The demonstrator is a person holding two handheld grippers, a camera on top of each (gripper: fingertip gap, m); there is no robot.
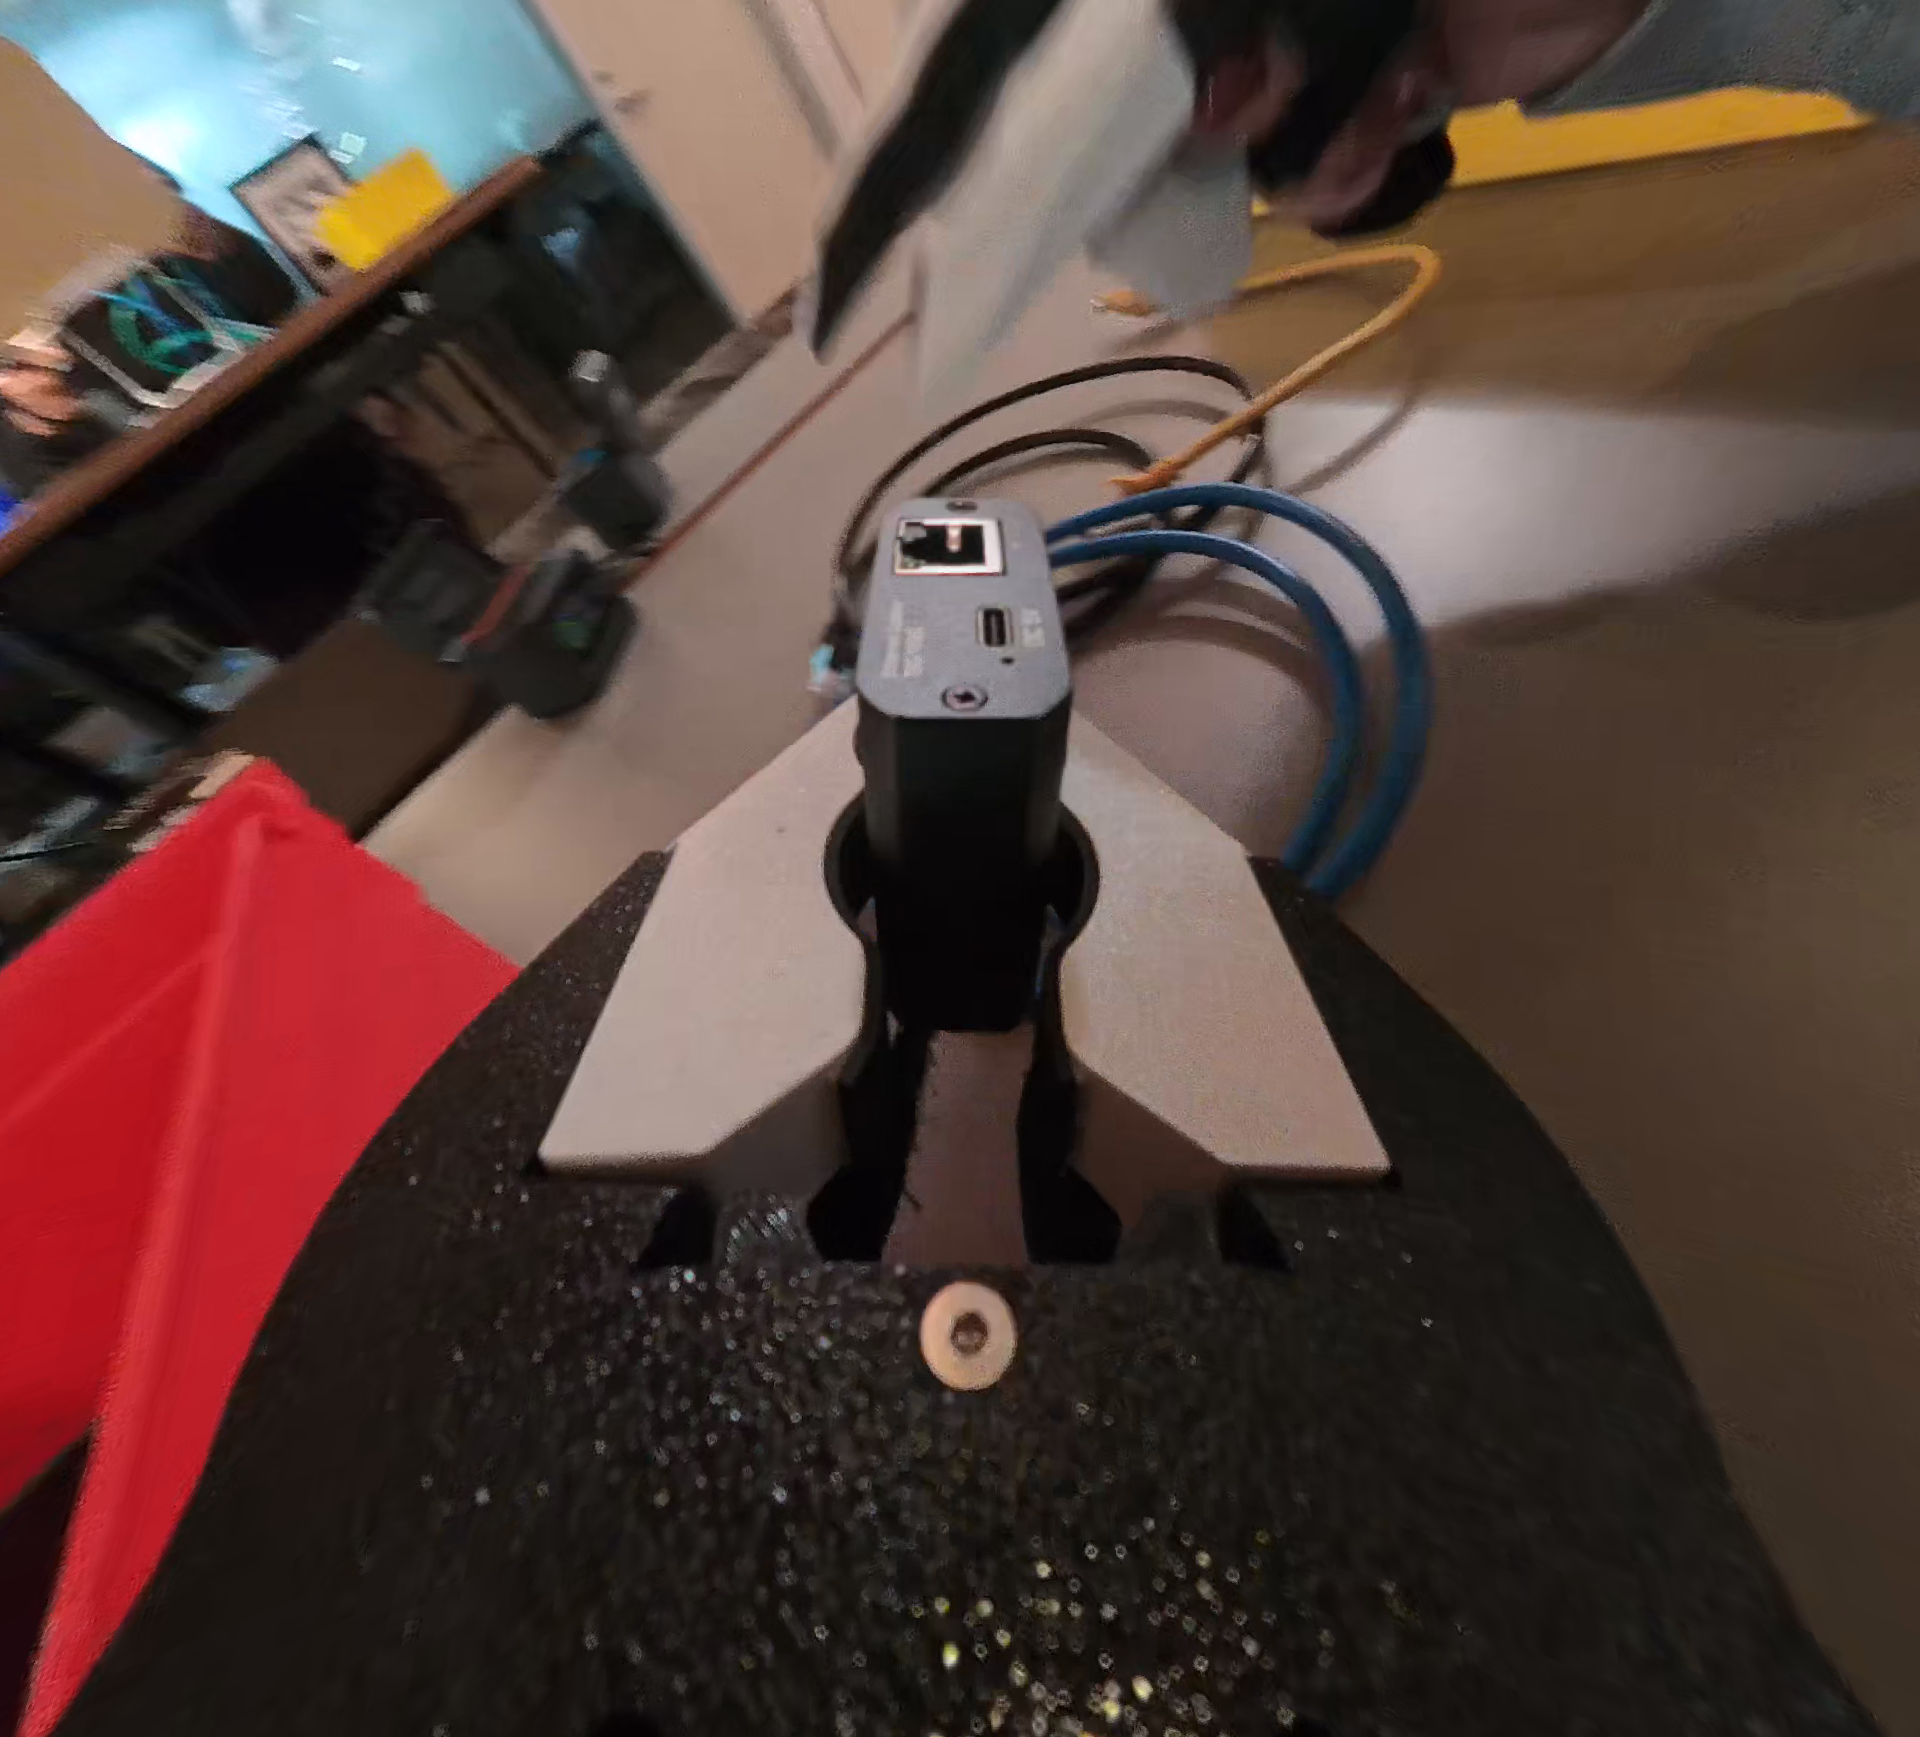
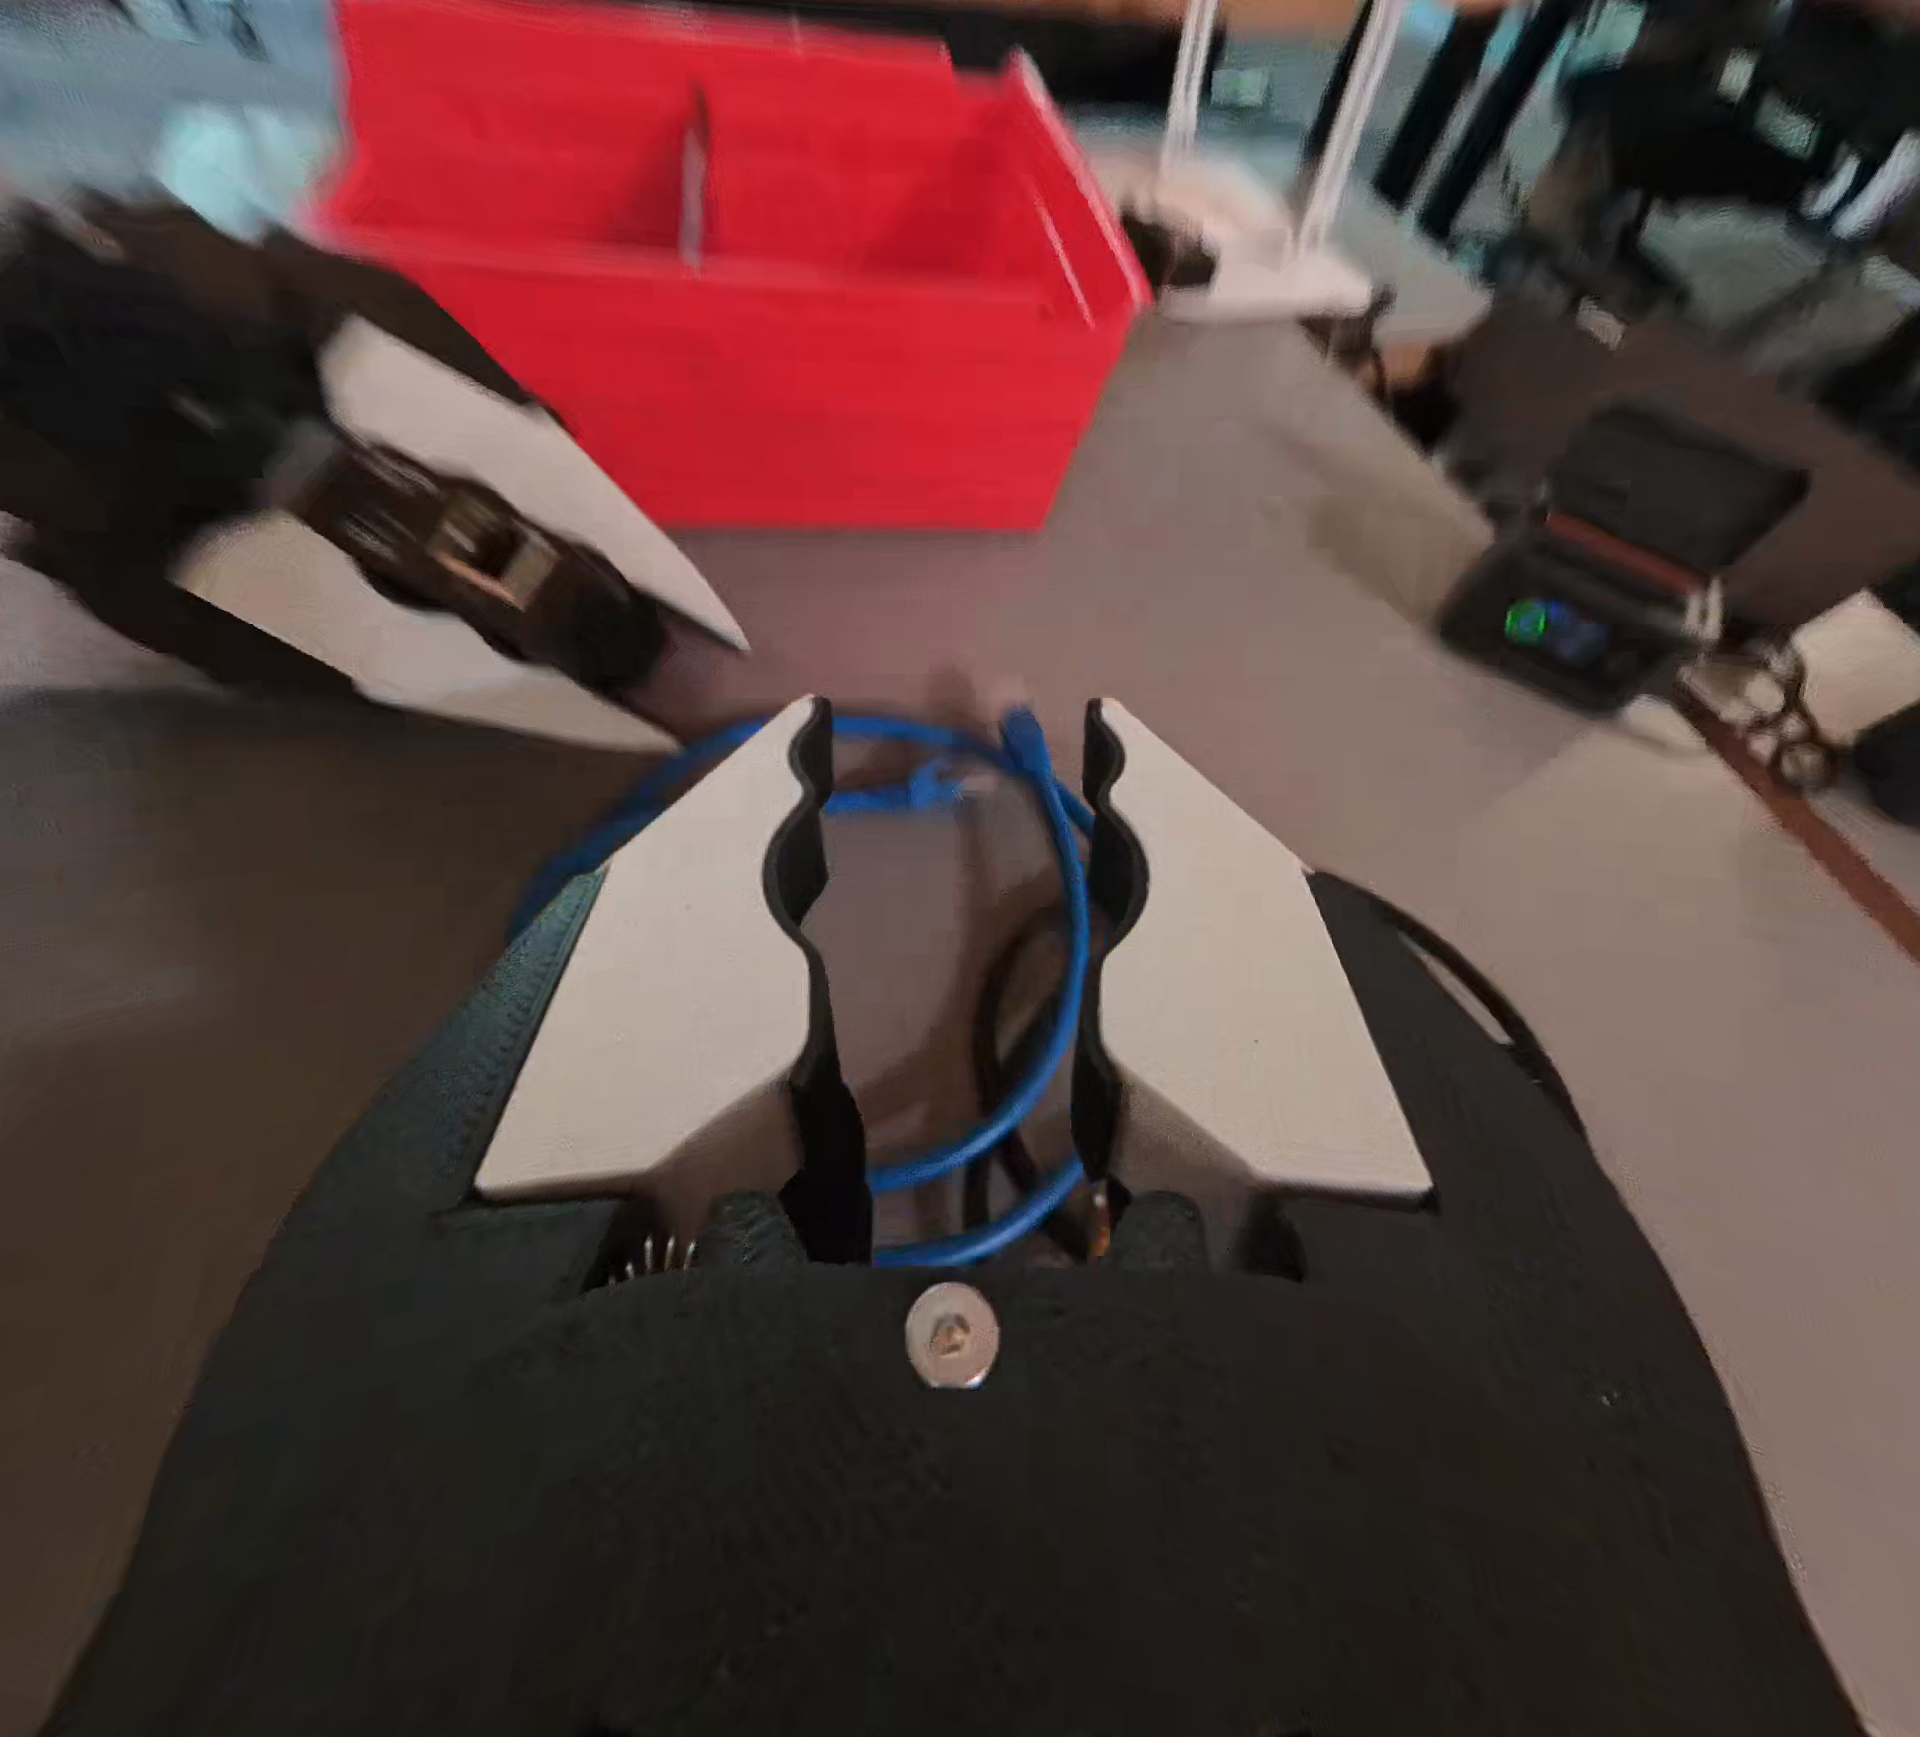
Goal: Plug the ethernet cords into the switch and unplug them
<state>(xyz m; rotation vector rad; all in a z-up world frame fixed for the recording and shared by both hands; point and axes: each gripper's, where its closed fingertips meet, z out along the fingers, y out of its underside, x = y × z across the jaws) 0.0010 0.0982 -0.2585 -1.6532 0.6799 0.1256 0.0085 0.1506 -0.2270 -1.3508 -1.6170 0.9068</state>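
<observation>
Two grippers here. The left gripper [image 1: 961, 866] is clamped tight around one small black switch [image 1: 958, 648], held up off the grey floor [image 1: 1558, 960], port end facing away from the camera; I count one ethernet port on that face and it's empty. The right gripper [image 2: 958, 752] has its jaws parted with nothing between them, hovering over the blue ethernet cord [image 2: 1070, 939]. That's one blue cord, looped on the floor, both plugs loose. One yellow cord [image 1: 1340, 337] and one black cable [image 1: 1039, 399] lie farther off. One red bin [image 2: 727, 316] sits behind, with a divider making two compartments.
</observation>
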